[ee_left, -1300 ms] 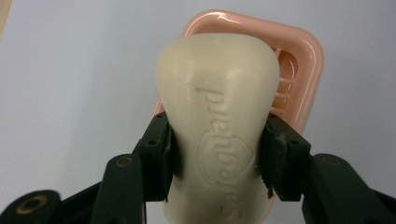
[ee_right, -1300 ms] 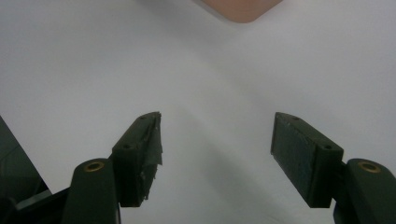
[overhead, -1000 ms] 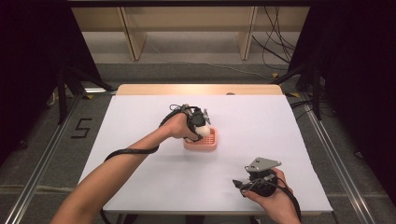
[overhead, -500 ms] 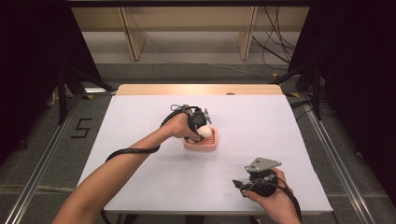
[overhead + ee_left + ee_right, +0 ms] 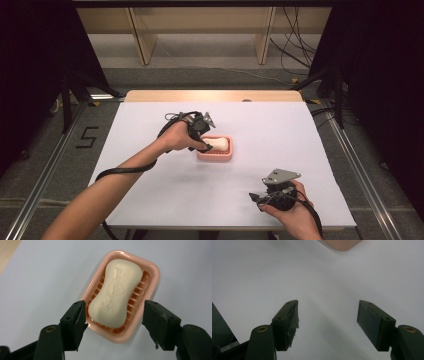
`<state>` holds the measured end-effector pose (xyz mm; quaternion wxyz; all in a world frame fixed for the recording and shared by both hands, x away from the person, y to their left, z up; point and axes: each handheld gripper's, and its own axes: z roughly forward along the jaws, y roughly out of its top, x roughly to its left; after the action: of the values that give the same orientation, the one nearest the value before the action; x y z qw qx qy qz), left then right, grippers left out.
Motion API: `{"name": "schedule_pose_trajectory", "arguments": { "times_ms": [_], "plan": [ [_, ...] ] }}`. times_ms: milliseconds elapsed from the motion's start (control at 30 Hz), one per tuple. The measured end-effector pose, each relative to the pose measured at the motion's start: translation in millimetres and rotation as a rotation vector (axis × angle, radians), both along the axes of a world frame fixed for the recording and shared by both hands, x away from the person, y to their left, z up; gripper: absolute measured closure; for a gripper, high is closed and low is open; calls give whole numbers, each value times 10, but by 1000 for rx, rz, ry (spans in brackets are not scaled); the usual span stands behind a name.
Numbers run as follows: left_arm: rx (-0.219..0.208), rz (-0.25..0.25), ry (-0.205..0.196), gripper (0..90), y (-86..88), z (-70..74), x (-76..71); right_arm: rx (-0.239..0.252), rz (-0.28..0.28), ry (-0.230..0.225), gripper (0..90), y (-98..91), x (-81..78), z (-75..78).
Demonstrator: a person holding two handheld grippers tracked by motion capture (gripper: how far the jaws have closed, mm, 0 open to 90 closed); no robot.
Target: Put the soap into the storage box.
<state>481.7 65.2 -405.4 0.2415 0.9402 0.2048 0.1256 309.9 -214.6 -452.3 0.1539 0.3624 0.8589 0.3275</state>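
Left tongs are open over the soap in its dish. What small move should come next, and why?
Probably lower the left tongs and close across the soap. Their jaws already stand open, one on each side of its near end, and it lies loose in the pink dish. The right tongs sit idle, open.

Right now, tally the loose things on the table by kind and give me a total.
Bar of cream-white soap: 1
Pink soap dish: 1
Total: 2
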Motion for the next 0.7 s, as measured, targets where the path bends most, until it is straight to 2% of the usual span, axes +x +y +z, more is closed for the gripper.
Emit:
{"name": "schedule_pose_trajectory", "arguments": {
  "times_ms": [100,133,167,233,300,333,367,400,433,533,600,667,700],
  "plan": [
    [-33,33,-7,332,184,20,-125,0,-2,2,343,4,-1,1],
    [-33,33,-7,332,184,20,-125,-2,3,1,343,4,-2,1],
    [-74,67,-2,329,320,17,-228,1,4,4,343,7,-3,-1],
    [-122,103,-11,326,470,-9,-354,12,-17,28,343,21,-20,7],
    [-156,137,3,324,636,-56,-495,7,-9,17,343,12,-9,4],
    [-156,137,3,324,636,-56,-495,7,-9,17,343,12,-9,4],
    [-172,149,-1,324,724,-94,-567,-7,2,-7,343,3,6,-10],
    [-179,166,3,324,817,-128,-644,-2,2,-3,343,3,6,-9],
    [-213,198,14,324,1002,-234,-806,-4,0,-5,343,4,4,-10],
    [-266,250,54,320,1291,-432,-1077,2,-9,12,342,11,-10,3],
    [-298,293,58,321,1474,-541,-1248,-2,-1,1,341,7,-2,-9],
    [-315,341,66,322,1628,-603,-1395,-2,-7,14,336,10,-1,-12],
    [-340,366,71,322,1682,-625,-1463,-6,-8,12,333,13,3,-11]
  ]
}}
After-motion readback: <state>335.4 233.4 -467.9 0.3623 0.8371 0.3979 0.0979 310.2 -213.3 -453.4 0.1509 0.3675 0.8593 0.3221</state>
